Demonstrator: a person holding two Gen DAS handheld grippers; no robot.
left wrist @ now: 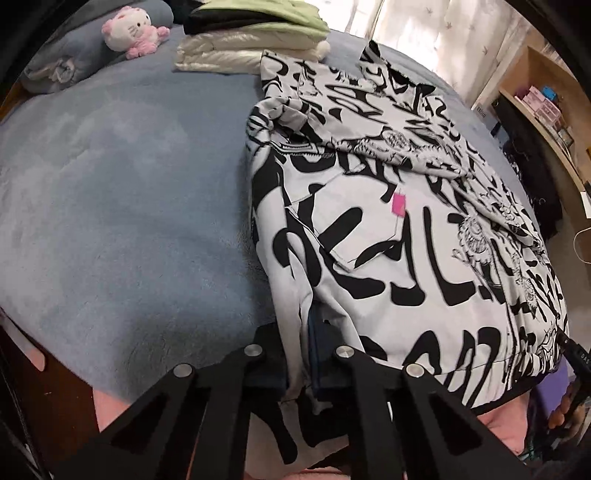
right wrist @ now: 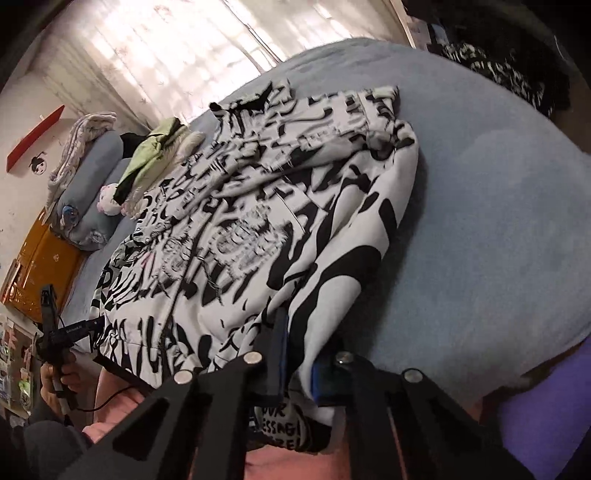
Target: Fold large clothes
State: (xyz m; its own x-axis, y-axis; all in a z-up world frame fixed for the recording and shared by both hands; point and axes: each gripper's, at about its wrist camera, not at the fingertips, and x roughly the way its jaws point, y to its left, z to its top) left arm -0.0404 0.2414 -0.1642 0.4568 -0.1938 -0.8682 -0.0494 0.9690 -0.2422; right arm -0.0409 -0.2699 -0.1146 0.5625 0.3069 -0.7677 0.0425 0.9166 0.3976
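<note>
A large white garment with black graffiti print (left wrist: pixel 388 221) lies partly folded on the blue bed cover (left wrist: pixel 129 192), with a small pink tag (left wrist: pixel 399 204) on it. My left gripper (left wrist: pixel 297 369) is shut on the garment's near left hem. In the right wrist view the same garment (right wrist: pixel 266 221) spreads over the bed (right wrist: pixel 480 221), and my right gripper (right wrist: pixel 295 365) is shut on its near right hem. The left gripper (right wrist: pixel 70 328) shows at the left edge of the right wrist view, at the garment's other corner.
A stack of folded clothes (left wrist: pixel 255 33) and a pink and white plush toy (left wrist: pixel 129 29) sit at the head of the bed beside rolled blue bedding (right wrist: pixel 92 192). A wooden shelf (left wrist: pixel 543 103) stands on the right. Dark clothes (right wrist: pixel 509 70) lie at the far corner.
</note>
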